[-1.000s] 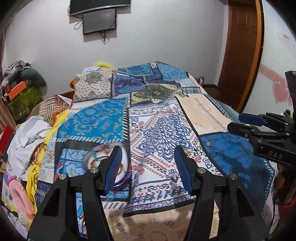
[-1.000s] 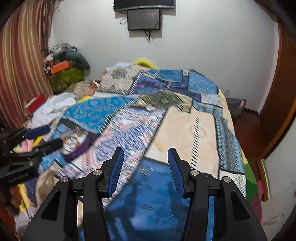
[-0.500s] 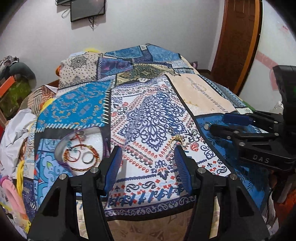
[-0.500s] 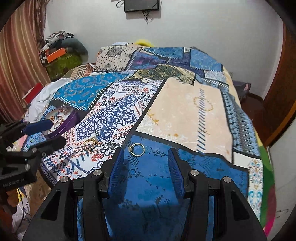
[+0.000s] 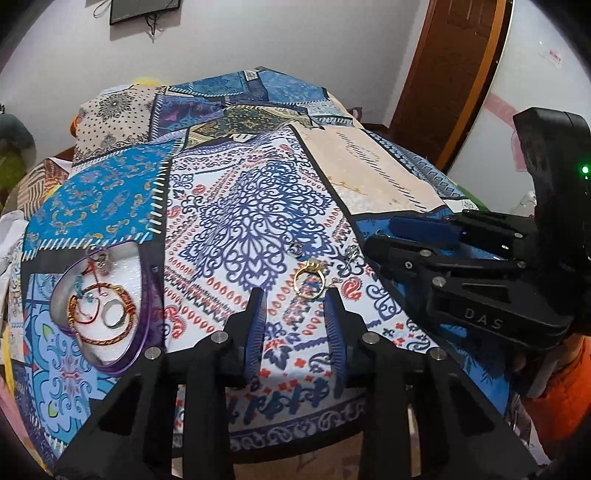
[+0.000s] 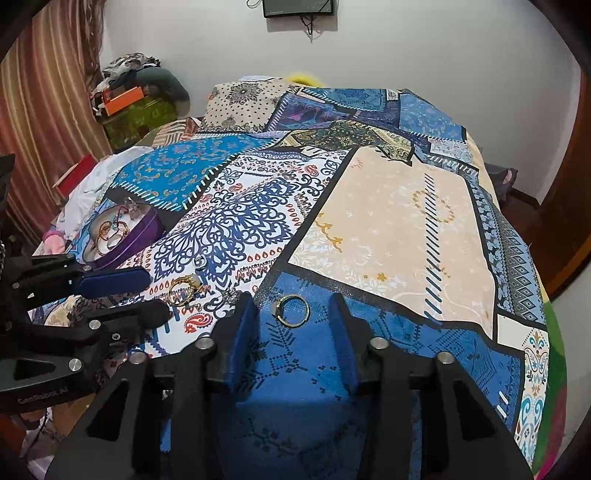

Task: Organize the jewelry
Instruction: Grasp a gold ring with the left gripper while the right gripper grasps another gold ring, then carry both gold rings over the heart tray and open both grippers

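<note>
A patchwork bedspread (image 5: 258, 206) covers the bed. On it, toward the left in the left wrist view, sits a round tin (image 5: 99, 306) holding bangles (image 5: 110, 325) and a small ring. To its right a gold ring (image 5: 309, 282) lies on the bedspread just ahead of the left gripper (image 5: 295, 317). Further back lies a small silver ring (image 5: 294, 248), and to the right an earring (image 5: 349, 258). Right of these, another ring (image 6: 291, 310) lies just ahead of the right gripper (image 6: 291, 336), untouched. A screen (image 6: 298, 8) hangs on the wall behind the bed.
</note>
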Tool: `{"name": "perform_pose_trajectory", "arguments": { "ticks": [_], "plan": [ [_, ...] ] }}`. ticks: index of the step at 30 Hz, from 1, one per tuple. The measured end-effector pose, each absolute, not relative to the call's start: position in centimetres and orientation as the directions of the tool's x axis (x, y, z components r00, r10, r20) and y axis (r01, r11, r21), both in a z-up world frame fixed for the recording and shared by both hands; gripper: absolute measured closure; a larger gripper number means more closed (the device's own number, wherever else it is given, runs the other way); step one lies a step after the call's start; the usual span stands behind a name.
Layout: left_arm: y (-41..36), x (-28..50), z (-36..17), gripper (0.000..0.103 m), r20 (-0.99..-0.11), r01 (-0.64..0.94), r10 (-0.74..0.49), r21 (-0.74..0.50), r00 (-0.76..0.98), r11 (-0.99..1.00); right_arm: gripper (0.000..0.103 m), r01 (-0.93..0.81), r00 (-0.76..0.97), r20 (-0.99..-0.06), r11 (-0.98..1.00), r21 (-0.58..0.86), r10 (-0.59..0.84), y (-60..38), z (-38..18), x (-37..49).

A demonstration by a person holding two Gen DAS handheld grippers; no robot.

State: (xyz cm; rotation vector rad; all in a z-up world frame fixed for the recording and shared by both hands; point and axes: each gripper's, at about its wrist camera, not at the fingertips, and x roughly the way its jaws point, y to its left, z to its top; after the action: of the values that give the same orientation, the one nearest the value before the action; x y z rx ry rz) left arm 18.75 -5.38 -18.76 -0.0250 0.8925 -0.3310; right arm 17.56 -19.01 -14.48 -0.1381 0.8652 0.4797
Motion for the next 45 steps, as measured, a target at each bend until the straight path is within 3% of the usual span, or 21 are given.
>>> {"name": "perform_pose_trajectory", "arguments": {
  "ticks": [3,8,12,26,45],
  "plan": [
    [-5.8,18.9,-18.8,0.072,-0.761,0.279,-0.288,-0.147,0.582,0.949,0.083,-0.451,0.551,-0.755,0.888,0.089,0.355,-19.1,-14.6,17.7],
    [-6.3,19.5,-19.2,0.075,-0.756,0.267,-0.269,-0.129,0.597,0.955,0.084,-0.449,0.547,-0.747,0.886,0.119,0.377,-19.4,-14.4,17.7],
    [-6.4,19.7,-19.3,0.085,-0.754,0.252,-0.261,-0.131,0.603,0.959,0.085,-0.451,0.542,-0.746,0.883,0.130,0.387,-19.5,-14.3,17.7],
    [-5.4,17.4,-16.3,0.086,-0.716,0.239,-0.270,-0.147,0.644,0.960,0.085,-0.452,0.572,-0.724,0.885,0.114,0.386,-19.2,-12.1,16.2],
    [0.3,13.4,-11.0,0.086,-0.606,0.128,-0.178,-0.126,0.775,0.984,0.084,-0.503,0.648,-0.632,0.862,0.066,0.426,-15.2,-6.7,13.3]
  ]
}}
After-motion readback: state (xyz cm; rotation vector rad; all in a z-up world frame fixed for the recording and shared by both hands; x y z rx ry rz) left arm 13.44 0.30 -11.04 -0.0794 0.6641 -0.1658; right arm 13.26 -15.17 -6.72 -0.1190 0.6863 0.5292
